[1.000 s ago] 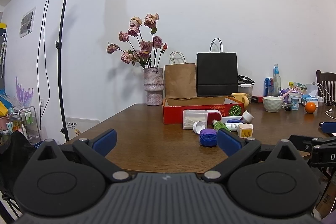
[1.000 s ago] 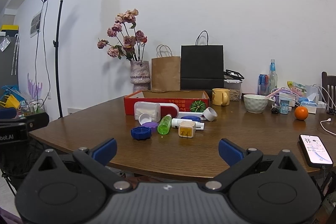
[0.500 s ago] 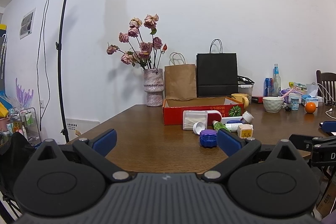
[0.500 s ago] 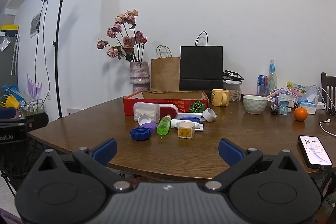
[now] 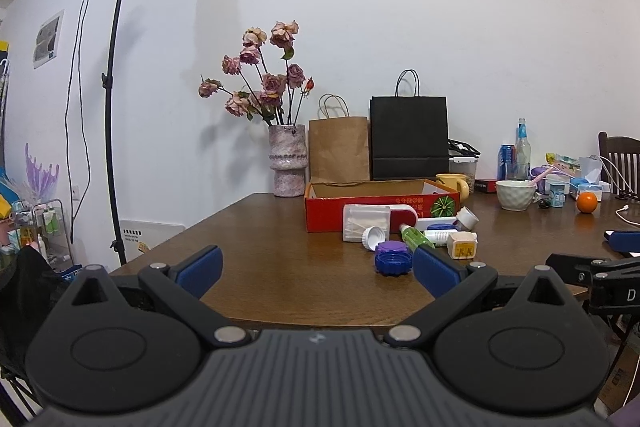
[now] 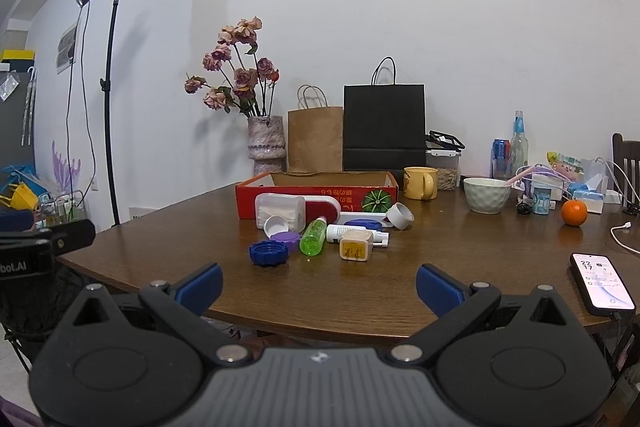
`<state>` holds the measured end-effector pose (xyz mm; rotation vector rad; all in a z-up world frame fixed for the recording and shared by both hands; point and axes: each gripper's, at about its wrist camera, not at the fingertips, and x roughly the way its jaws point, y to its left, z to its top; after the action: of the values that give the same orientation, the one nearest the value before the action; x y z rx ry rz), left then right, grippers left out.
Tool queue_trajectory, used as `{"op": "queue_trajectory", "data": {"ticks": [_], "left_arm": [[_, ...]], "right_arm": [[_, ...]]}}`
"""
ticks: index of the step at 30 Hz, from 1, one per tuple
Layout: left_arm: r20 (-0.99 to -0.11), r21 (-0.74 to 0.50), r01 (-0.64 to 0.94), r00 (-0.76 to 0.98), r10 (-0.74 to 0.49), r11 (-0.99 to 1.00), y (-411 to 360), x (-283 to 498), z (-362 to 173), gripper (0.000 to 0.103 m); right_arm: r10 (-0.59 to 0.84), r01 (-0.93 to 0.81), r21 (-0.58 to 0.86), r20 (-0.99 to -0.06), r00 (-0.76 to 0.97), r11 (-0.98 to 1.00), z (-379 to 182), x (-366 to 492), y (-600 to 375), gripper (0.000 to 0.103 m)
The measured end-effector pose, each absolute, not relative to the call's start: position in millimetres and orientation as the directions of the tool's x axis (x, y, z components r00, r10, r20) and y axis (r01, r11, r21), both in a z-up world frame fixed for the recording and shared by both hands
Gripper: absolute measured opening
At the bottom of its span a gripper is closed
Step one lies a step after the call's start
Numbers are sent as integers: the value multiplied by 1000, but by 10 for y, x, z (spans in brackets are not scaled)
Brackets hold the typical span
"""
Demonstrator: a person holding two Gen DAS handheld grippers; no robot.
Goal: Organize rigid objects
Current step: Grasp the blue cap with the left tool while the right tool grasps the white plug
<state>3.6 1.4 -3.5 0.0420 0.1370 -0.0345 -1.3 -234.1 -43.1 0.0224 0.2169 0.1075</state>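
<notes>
Both the left gripper [image 5: 318, 269] and the right gripper [image 6: 318, 287] hung short of the wooden surface's [image 6: 460, 255] near edge, jaws spread wide and gripping nothing; the small rigid things lay clustered just before the red box [image 6: 316, 193]. A blue cap [image 6: 269, 253] sat nearest, a green bottle [image 6: 313, 237] lay on its side beside a cream plug [image 6: 355, 245], and a purple lid [image 6: 285, 237] seemed to touch the cap, though the angle left that unsure
</notes>
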Motion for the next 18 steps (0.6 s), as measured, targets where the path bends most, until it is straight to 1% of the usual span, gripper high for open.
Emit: {"op": "queue_trajectory", "data": {"ticks": [3,6,9,10,14,16,18], "left_arm": [[-143,38,54,989,-49,998,34,91,-44,103],[-125,22,37,992,-34,999,59,252,-67,103],[-84,73,19,996,-13,997,-21,443,-135,103],[-84,96,22,996,-14,995,-62,520,-156,103],[-144,77,90,987,-79,993,-159,789,-221,103],[-192,81,114,977,-97,990,-214,940,-253,103],[-236,80,133,965,-111,988,-250,1096,-278,103]], "right_arm": [[122,-113,52,-217,969,992,-426,44,-2405,103],[119,-102,86,-221,968,991,-448,194,-2530,103],[131,-109,102,-235,963,989,-493,407,-2647,103],[123,-100,106,-240,963,989,-510,478,-2680,103],[98,-81,79,-252,963,994,-558,776,-2746,103],[116,-113,27,-224,968,993,-592,911,-2730,103],[124,-132,-18,-243,962,991,-601,1061,-2690,103]]}}
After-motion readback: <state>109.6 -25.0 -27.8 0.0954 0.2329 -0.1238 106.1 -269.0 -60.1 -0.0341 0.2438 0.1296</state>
